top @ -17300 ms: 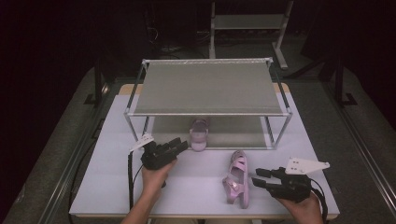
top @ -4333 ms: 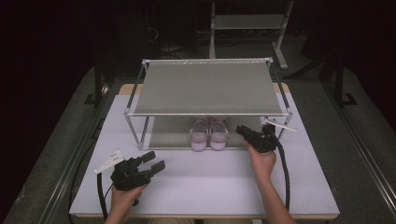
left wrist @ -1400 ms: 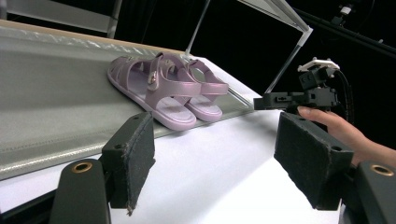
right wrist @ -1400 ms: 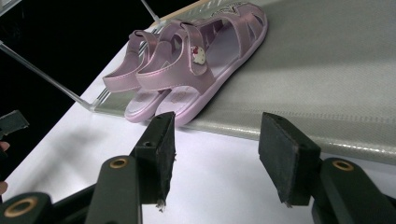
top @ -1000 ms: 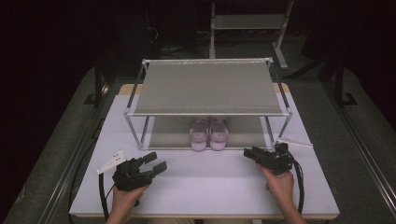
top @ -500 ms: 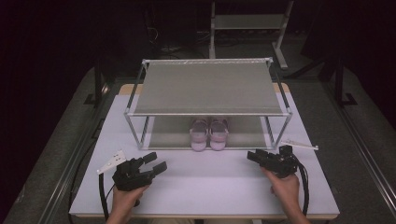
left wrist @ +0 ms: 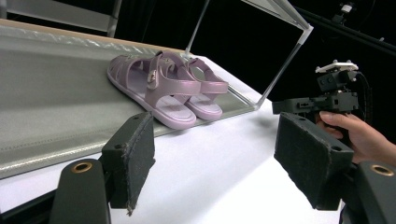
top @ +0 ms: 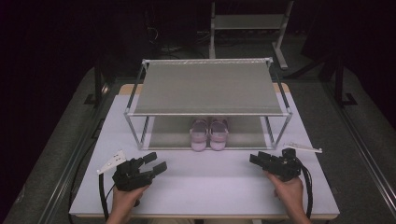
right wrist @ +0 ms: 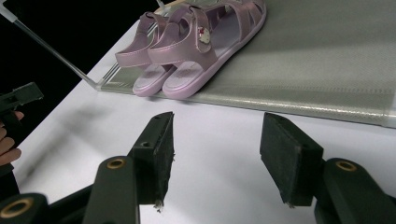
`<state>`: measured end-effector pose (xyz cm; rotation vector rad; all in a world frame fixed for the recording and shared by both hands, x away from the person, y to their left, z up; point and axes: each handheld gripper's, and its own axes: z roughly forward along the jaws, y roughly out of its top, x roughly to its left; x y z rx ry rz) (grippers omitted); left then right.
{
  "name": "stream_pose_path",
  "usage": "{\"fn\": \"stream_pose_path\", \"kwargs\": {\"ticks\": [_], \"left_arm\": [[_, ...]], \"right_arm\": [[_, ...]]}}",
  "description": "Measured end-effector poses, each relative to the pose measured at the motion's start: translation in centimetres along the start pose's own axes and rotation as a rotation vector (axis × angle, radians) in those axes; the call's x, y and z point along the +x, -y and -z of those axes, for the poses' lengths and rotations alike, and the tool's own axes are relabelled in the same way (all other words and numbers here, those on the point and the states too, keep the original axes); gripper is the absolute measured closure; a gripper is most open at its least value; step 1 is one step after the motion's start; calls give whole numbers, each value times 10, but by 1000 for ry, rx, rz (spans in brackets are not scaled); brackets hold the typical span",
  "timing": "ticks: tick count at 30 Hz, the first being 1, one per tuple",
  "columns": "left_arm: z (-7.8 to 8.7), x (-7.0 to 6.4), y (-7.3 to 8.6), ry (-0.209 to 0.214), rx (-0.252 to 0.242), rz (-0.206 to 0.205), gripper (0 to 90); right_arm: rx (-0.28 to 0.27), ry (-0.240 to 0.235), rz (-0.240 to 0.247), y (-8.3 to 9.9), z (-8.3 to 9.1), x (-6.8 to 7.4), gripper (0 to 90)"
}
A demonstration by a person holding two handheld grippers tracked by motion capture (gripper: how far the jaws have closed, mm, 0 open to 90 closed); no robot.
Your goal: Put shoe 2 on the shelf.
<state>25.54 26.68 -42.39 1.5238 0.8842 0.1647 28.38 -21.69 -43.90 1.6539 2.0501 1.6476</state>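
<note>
Standing side by side on the lower shelf of a metal rack, a pair of pale lilac sandals is seen with toes pointing toward the near edge of the rack. Each sandal is made of a glossy plastic with a caged strap front, an ankle strap and a small buckle; a tiny decorated charm can be made out on the strap in the right gripper view, though its design is too small to be read. The sandals are shown touching each other, and their toe tips slightly overhang the front lip of the shelf in the left gripper view.

The left hand-held gripper is held above the white desk, in front of the rack and toward its left post, with its jaws spread wide and nothing between them. The right hand-held gripper is held in front of the rack near its right post, likewise with jaws apart and empty.

The heels of the sandals are hidden beneath the rack's upper shelf in the high view. The far part of the lower shelf is cut off in both gripper views, and the surroundings behind the rack are lost in darkness.
</note>
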Motion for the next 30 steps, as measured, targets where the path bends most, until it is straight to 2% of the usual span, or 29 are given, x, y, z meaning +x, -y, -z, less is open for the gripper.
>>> {"fn": "stream_pose_path", "kwargs": {"ticks": [20, 30], "left_arm": [[0, 0, 0, -1, 0, 1, 284], [-1, 1, 0, 1, 2, -3, 284]], "right_arm": [[7, 13, 14, 6, 16, -4, 430], [-2, 17, -2, 11, 24, -8, 424]]}}
